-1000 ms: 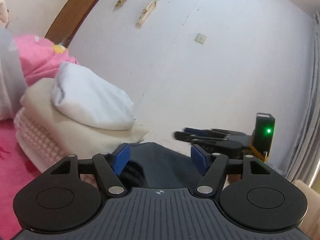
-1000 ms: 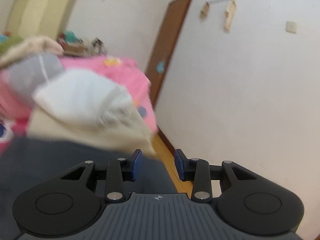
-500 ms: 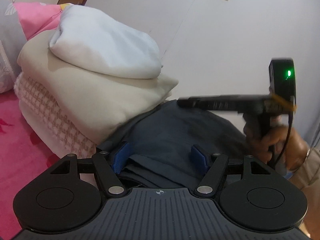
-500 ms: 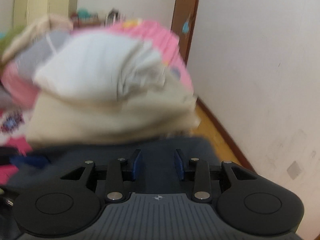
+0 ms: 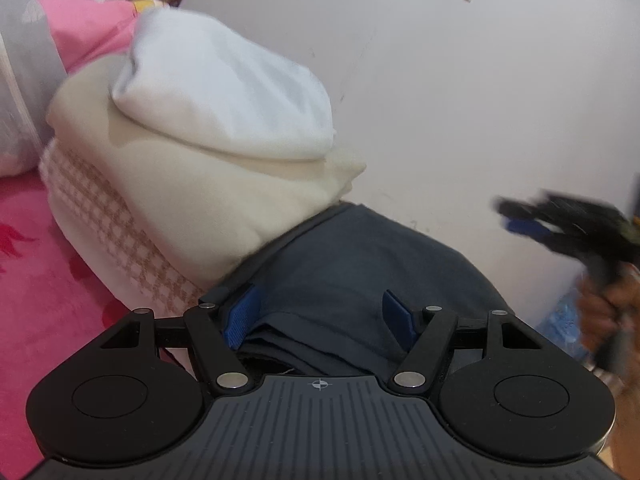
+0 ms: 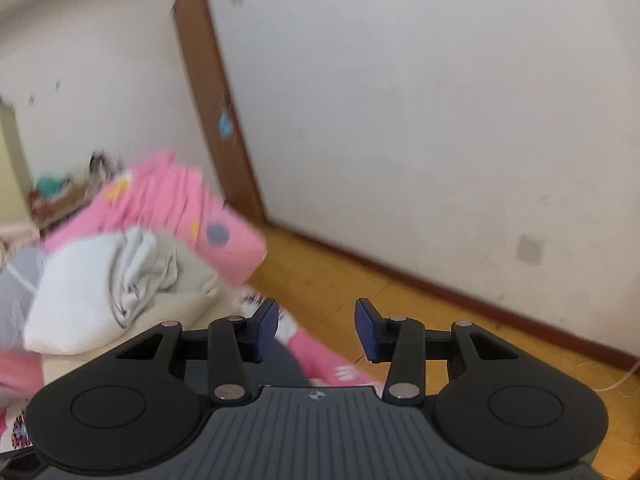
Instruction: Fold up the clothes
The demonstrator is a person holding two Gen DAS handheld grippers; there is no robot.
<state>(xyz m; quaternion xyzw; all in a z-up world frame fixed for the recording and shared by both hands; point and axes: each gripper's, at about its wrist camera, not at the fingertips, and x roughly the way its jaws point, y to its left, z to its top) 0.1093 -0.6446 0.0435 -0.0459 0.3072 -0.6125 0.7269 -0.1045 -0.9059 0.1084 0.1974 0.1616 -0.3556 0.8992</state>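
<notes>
My left claw [image 5: 318, 316] tilts downward at lower centre, pads apart, straddling the folded navy garment [image 5: 360, 264] without pinching it. My right claw [image 6: 316, 326] points slightly down, jaws opening, nothing between them. At upper left sits one stack [image 5: 192, 168] of three folded pieces: white, cream, checked.

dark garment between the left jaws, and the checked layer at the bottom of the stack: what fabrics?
Dark navy garment: looks like thin matte jersey knit; soft creases, no sheen. Checked layer: seems a thicker woven or waffle textile in cream with tan houndstooth; the weave is too blurred to confirm.
</notes>
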